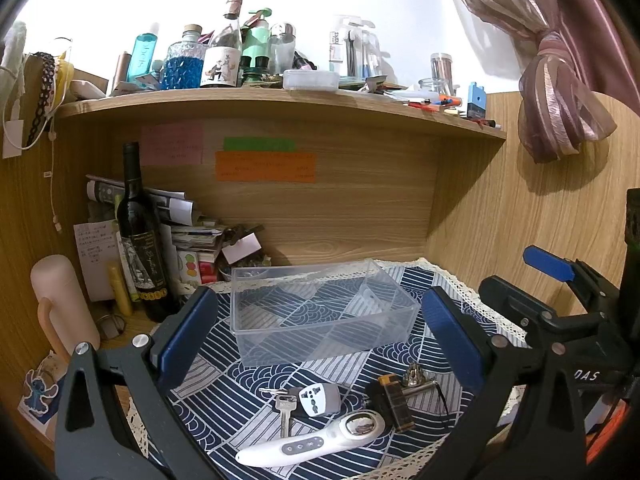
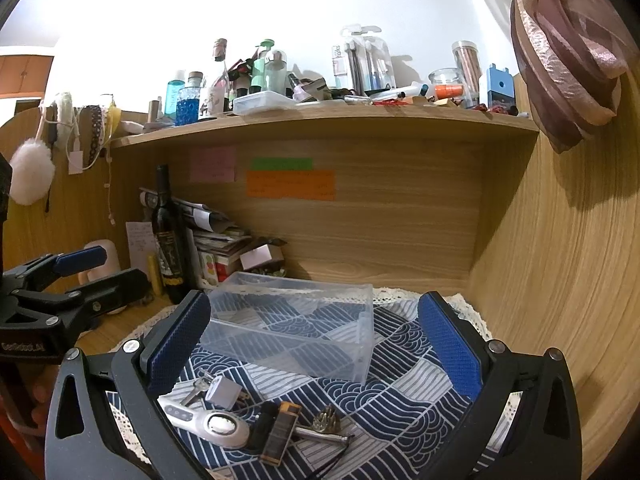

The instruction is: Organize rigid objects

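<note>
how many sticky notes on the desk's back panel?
3, all under the shelf: pink paper note at left, green paper strip to its right, and orange paper note directly below the green one. More may hide behind the clutter at left.

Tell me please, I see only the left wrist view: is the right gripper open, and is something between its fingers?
Observer: In its own view the right gripper is open and holds nothing. Between its blue pads I see only the clear box and the patterned cloth.
Operator: The grippers hide from me the cloth to the right of the box. Does anything lie there?
Observer: No, the right wrist view shows only bare cloth on that side. The keys and the adapter lie in front of the box, toward its left end.
</note>
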The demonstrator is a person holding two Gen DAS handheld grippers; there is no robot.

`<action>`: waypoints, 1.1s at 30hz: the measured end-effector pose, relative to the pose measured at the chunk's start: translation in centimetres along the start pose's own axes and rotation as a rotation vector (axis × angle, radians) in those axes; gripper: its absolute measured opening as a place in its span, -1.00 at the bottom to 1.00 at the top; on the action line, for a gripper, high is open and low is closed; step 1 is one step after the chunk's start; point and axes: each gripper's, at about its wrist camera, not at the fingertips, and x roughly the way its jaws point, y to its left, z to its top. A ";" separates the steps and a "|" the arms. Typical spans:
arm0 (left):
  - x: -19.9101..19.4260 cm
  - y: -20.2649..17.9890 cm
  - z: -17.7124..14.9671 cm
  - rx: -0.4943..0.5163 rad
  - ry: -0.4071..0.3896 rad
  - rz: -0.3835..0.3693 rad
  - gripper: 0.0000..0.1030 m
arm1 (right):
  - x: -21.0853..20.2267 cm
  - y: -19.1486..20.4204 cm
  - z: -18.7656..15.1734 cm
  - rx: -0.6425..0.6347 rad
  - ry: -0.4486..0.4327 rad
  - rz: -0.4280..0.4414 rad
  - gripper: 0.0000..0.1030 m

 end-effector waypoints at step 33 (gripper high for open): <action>-0.1 -0.5 0.2 0.013 0.001 -0.020 1.00 | -0.1 -0.3 0.2 0.004 -0.013 -0.006 1.00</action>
